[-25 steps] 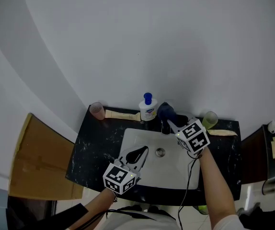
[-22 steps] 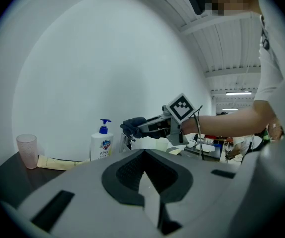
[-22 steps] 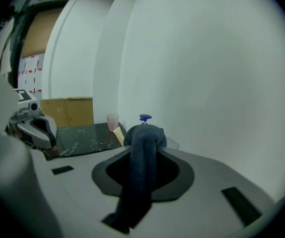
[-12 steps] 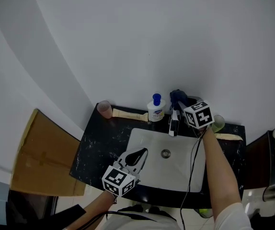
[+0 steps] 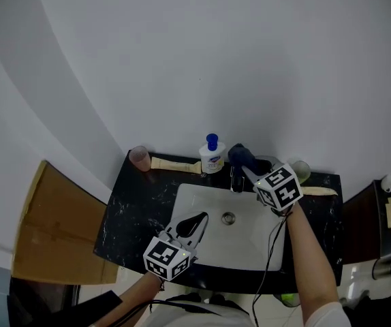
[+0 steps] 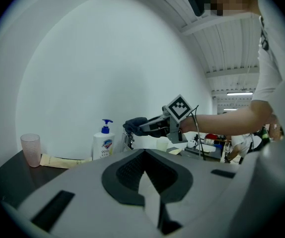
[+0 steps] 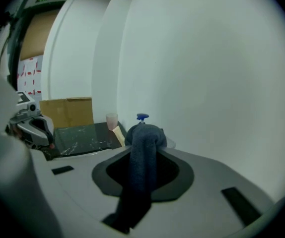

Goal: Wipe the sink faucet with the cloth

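Observation:
The chrome faucet [image 5: 236, 180] stands at the back rim of the white sink [image 5: 195, 199]; the left gripper view shows this faucet [image 6: 128, 141] beside the soap bottle. My right gripper [image 5: 247, 166] is shut on a dark blue cloth [image 5: 239, 155], whose bunched end sits on the faucet's top. In the right gripper view the cloth [image 7: 142, 157] hangs between the jaws and hides the faucet. The cloth [image 6: 134, 125] and the right gripper [image 6: 147, 127] also appear in the left gripper view. My left gripper [image 5: 201, 218] hovers over the basin's front left, shut and holding nothing.
A soap pump bottle [image 5: 211, 157] stands left of the faucet, with a pink cup [image 5: 139, 157] at the counter's back left and a pale green cup [image 5: 299, 170] at the back right. The black counter [image 5: 131, 210] meets the white wall. A cardboard sheet [image 5: 52, 234] leans at the left.
My right gripper carried the cloth back toward the wall behind the faucet, then returned it forward onto the faucet's top. The left gripper stayed in place.

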A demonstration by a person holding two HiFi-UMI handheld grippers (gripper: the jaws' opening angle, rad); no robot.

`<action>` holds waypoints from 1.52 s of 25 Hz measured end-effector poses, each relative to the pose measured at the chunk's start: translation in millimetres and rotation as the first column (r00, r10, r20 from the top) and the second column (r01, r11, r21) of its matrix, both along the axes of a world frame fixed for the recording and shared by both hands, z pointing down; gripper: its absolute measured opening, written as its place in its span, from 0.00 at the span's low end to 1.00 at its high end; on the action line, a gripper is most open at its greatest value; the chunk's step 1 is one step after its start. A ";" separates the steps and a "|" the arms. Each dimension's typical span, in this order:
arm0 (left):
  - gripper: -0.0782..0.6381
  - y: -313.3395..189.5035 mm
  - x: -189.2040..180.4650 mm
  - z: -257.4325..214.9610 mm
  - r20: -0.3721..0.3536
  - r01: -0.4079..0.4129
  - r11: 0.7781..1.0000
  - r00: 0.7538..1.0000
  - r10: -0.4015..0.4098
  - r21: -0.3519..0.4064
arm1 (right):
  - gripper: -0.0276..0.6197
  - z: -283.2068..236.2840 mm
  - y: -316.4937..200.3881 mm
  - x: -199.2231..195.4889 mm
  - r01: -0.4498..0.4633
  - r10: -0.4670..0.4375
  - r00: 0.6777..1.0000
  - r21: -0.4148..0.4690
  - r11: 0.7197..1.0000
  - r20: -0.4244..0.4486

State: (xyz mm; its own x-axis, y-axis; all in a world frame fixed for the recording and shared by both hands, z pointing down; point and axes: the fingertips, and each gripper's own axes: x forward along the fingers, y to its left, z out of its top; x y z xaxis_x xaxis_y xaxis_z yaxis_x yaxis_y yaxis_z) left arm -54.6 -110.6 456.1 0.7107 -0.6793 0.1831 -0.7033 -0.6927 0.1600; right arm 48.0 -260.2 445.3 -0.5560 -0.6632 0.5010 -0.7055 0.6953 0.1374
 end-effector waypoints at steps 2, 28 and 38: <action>0.11 0.7 3.9 -0.8 -0.001 -0.010 1.000 1.000 0.010 0.003 | 0.17 1.0 8.1 -2.0 0.020 -0.020 1.000 -0.007 1.000 -0.003; 0.11 5.9 10.0 -8.3 -0.030 -0.037 0.999 0.999 0.037 0.007 | 0.17 0.6 -7.5 9.7 -0.070 0.071 0.996 -0.014 0.997 0.061; 0.11 6.6 7.3 -9.8 -0.032 -0.037 0.999 0.999 0.038 0.007 | 0.17 0.9 -39.5 16.3 -0.127 0.127 0.990 -0.002 0.992 0.061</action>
State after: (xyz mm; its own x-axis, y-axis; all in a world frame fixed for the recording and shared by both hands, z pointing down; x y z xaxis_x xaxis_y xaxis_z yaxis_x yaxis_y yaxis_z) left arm -47.3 -104.0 446.3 0.7412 -0.6532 0.1549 -0.6713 -0.7196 0.1776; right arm 64.4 -299.7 446.3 -0.4965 -0.7312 0.4678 -0.7953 0.5991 0.0924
